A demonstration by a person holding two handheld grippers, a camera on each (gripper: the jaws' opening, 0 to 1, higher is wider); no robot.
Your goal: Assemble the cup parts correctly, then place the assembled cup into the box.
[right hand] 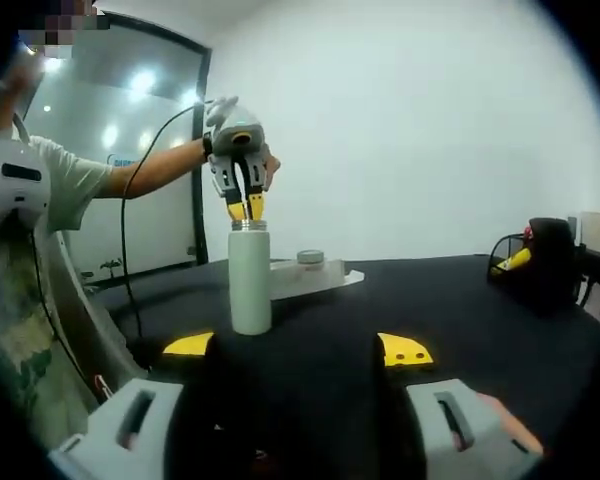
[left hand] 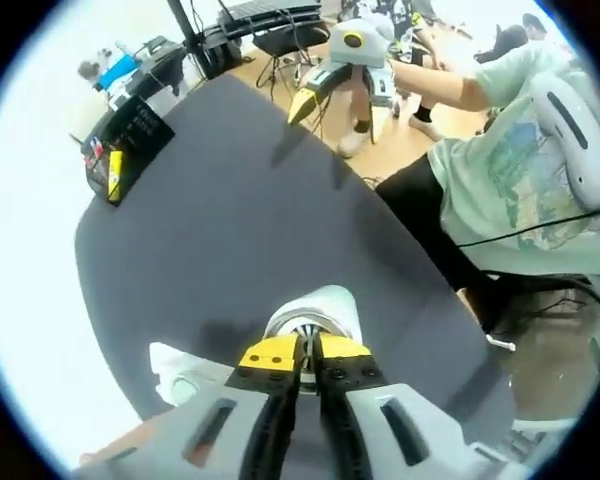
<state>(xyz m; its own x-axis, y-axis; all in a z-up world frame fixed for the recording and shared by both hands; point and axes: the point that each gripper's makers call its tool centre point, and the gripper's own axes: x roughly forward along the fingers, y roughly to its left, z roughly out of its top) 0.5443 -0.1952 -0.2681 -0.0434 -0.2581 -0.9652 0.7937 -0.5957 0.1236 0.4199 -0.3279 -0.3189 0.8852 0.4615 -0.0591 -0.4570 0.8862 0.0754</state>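
The white cup body (right hand: pixel 250 277) stands upright on the dark worktop (right hand: pixel 460 300), near the edge closest to the person (right hand: pixel 40 200). The left gripper (right hand: pixel 242 207) hangs directly over its metal neck, its yellow-tipped fingers (right hand: pixel 237 209) drawn together just above the rim; whether they pinch a small part between them cannot be told. In the left gripper view the same fingers (left hand: pixel 272 352) lie closed side by side over the bottle's open mouth (left hand: pixel 302 325), seen from above.

Just behind the cup body lies a flat white tray (right hand: pixel 315 275) with a round grey lid-like piece (right hand: pixel 311 257) resting on it, so the cap seems not yet fitted. The right gripper (right hand: pixel 298 348) is held low and back from the cup, its fingers spread wide with nothing between them; it also appears raised above the far side of the worktop in the left gripper view (left hand: pixel 320 90).

A dark box (left hand: pixel 130 140) sits at the far end of the worktop, well apart from the cup. Judging by this, assembly is at an early stage: the lid remains to be fetched and fitted, and the move into the box is still ahead.
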